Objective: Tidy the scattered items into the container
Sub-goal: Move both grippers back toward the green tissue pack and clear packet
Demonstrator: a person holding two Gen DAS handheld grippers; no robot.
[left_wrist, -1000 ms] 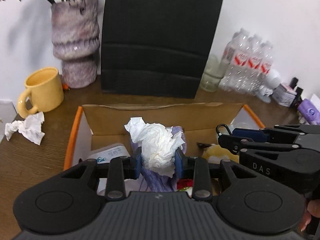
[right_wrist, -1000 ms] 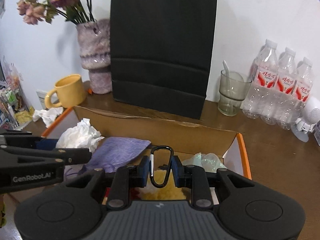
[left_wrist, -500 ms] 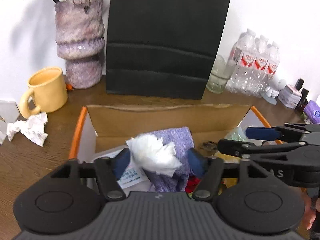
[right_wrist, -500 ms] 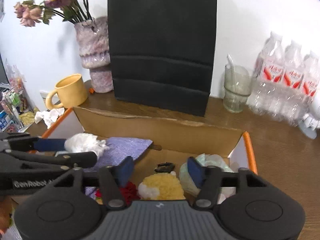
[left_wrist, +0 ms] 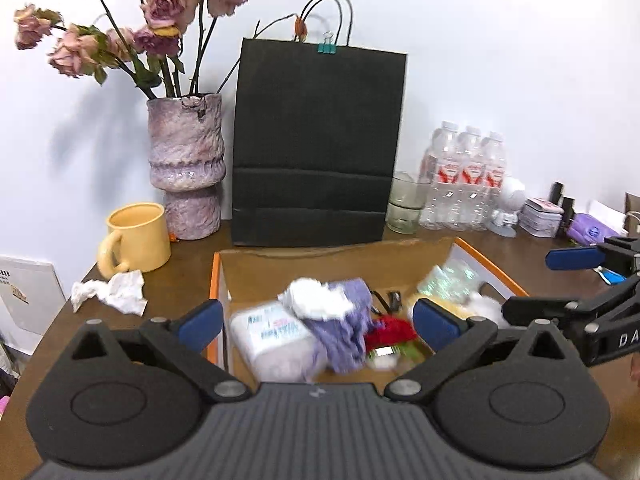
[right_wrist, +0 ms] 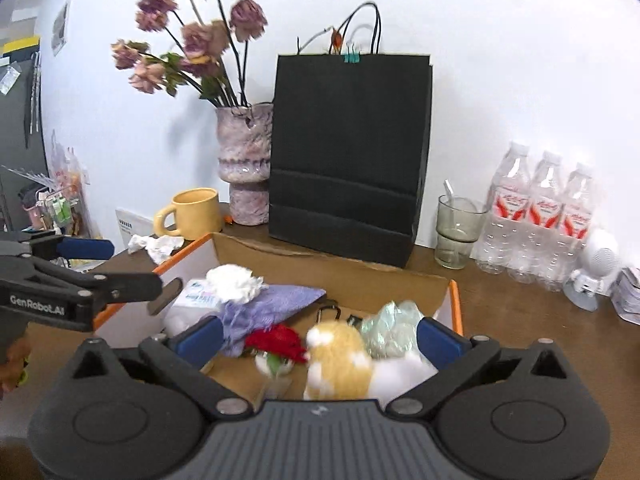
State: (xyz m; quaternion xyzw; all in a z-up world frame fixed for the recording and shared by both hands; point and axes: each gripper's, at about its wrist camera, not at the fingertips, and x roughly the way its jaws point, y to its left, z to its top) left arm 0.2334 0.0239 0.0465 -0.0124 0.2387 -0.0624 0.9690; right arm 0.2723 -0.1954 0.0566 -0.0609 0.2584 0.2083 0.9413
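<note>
a black bag point(left_wrist: 318, 144) stands at the desk's point(right_wrist: 520, 320) back edge against the wall. left of it a vase point(left_wrist: 185, 168) of roses point(left_wrist: 120, 36), then a yellow mug point(left_wrist: 136, 238); right of it a glass point(right_wrist: 456, 232), three bottles point(right_wrist: 538, 216).

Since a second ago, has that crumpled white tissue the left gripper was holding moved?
Yes. The white tissue has dropped from between the left gripper's just-opened jaws onto the purple cloth, now well below the cardboard box back wall's edge.

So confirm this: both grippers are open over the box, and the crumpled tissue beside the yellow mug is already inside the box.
Not quite. That crumpled tissue lies on the table next to the yellow mug, outside the box, as the left wrist view shows. Left gripper and right gripper are indeed open.
</note>
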